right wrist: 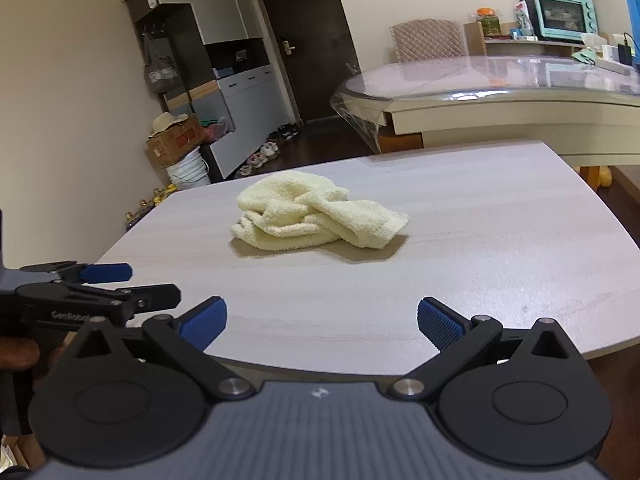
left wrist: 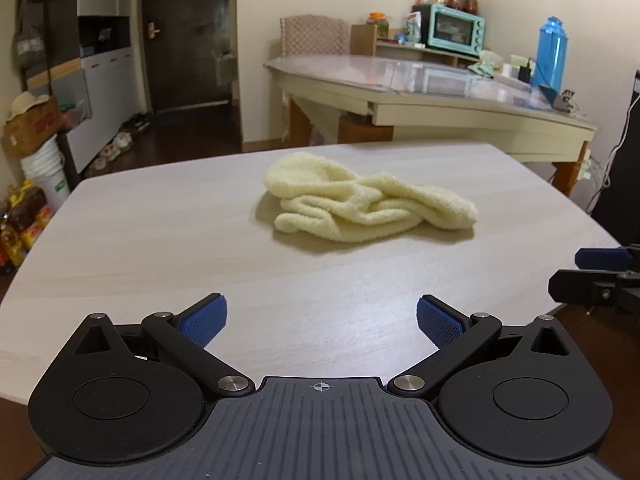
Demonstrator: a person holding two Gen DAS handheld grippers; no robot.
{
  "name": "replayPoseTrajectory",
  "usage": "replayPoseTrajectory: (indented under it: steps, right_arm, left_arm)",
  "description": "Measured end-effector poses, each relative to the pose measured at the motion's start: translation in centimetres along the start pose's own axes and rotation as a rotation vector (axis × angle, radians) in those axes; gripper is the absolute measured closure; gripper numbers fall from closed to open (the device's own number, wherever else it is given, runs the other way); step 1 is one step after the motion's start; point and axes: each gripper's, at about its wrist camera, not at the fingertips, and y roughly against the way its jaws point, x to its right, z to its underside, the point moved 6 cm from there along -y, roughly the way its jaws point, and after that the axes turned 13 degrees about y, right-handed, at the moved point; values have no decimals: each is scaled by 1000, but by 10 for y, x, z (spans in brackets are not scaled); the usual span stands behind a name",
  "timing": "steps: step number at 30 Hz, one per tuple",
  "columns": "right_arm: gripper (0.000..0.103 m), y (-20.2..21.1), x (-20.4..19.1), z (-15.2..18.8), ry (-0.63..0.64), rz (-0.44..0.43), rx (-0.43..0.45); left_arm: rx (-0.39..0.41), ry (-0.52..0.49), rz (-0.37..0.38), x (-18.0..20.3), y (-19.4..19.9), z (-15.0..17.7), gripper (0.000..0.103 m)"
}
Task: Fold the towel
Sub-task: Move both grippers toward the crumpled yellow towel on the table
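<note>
A pale yellow towel (left wrist: 362, 200) lies crumpled in a heap near the middle of the light wood table (left wrist: 160, 240). It also shows in the right wrist view (right wrist: 316, 212). My left gripper (left wrist: 322, 322) is open and empty, over the table's near edge, well short of the towel. My right gripper (right wrist: 322, 322) is open and empty, at the near edge to the right of the left one. The right gripper's fingers (left wrist: 600, 258) show at the right edge of the left view. The left gripper's fingers (right wrist: 108, 272) show at the left of the right view.
A second table with a glass top (left wrist: 420, 80) stands behind, carrying a teal oven (left wrist: 456, 30) and a blue jug (left wrist: 552, 56). A cabinet (right wrist: 224, 80), boxes (right wrist: 176, 140) and shoes (right wrist: 264, 152) line the left wall by a dark door (right wrist: 308, 40).
</note>
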Motion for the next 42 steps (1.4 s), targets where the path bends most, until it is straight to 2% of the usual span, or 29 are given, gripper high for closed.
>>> replayPoseTrajectory:
  steps: [7,10,15,21,32,38,42]
  right_arm:
    - [0,18,6,4,37,22,69]
    - [0,8,8,3,32,39,31]
    - [0,-5,-1,2,43,63,-22]
    - [0,-7,-2,6,49,70,-39]
    - [0,-8,-3,7,43,50,-43]
    - [0,-8,-6,5,56,23,-11]
    - [0,-9,-4,2,20,6,8]
  left_arm:
    - [-21,30,5,-3,13,8,0]
    - [-70,22,-14,0,-6,5,0]
    - [-75,-2,-27,3,-12,4,0]
    - [-76,7,-29,2,-11,7,0]
    - [-79,14,-29,0,-11,11,0]
    - [-78,19,-28,-2,-10,10,0]
    - [-80,18,-32,-3,-13,10,0]
